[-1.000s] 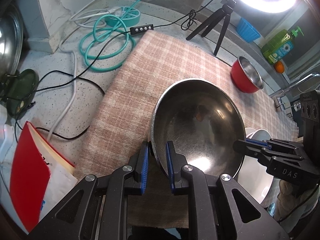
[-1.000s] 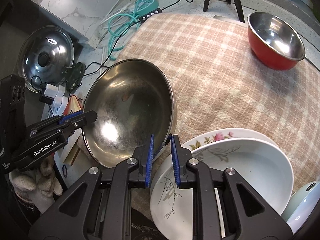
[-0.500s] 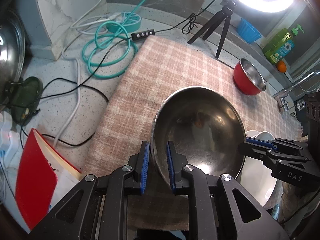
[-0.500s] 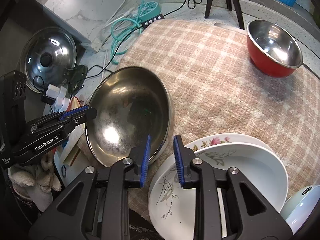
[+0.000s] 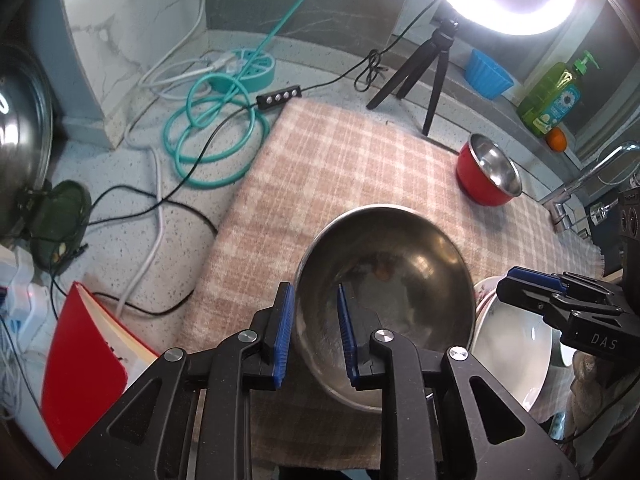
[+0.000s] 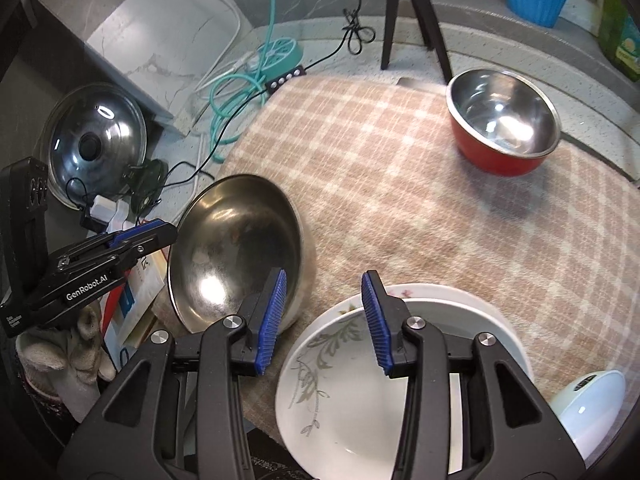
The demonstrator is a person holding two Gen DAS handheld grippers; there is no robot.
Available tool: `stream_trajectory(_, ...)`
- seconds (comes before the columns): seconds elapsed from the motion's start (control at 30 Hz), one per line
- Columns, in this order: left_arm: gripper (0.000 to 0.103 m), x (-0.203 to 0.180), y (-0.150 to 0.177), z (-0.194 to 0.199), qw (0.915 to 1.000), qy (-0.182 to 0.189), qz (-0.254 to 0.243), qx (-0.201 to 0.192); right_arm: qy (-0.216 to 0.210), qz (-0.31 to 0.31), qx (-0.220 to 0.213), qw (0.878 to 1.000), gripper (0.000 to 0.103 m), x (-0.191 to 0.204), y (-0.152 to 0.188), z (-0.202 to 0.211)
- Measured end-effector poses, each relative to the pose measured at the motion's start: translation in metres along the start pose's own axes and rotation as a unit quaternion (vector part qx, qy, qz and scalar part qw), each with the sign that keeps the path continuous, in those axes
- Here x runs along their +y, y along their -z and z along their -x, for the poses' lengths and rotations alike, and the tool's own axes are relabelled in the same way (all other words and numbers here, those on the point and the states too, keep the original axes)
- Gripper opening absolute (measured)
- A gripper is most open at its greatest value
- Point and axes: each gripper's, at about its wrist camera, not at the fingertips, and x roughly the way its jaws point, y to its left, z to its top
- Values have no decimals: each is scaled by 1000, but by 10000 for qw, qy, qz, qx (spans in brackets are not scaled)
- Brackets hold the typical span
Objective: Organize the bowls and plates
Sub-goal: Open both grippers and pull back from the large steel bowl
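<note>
A large steel bowl [image 5: 392, 280] rests on the plaid mat [image 5: 340, 168]; it also shows in the right wrist view [image 6: 236, 248]. My left gripper [image 5: 314, 336] is open, its fingers straddling the bowl's near rim. My right gripper [image 6: 324, 320] is open and empty, between the steel bowl and a stack of white floral plates [image 6: 360, 392], which also shows in the left wrist view [image 5: 516, 356]. A red bowl with a steel inside [image 6: 504, 120] stands at the mat's far right.
Teal hose [image 5: 212, 136], cables and a power strip [image 5: 278, 98] lie left of the mat. A ring-light tripod [image 5: 432, 68], a blue tub [image 5: 488, 74] and a soap bottle [image 5: 556, 96] stand behind. A red book [image 5: 84, 368] and a pot lid [image 6: 94, 140] are at the left.
Both grippers opened and let go of the steel bowl, which now sits on the mat. Both grippers drew back a little.
</note>
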Motion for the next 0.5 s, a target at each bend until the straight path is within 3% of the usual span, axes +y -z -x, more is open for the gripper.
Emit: stream_trajectory(0.5,21,-42,-29,-3,9986,371,-347,-144,275,-734,-444,9959,41,-62,-9,35)
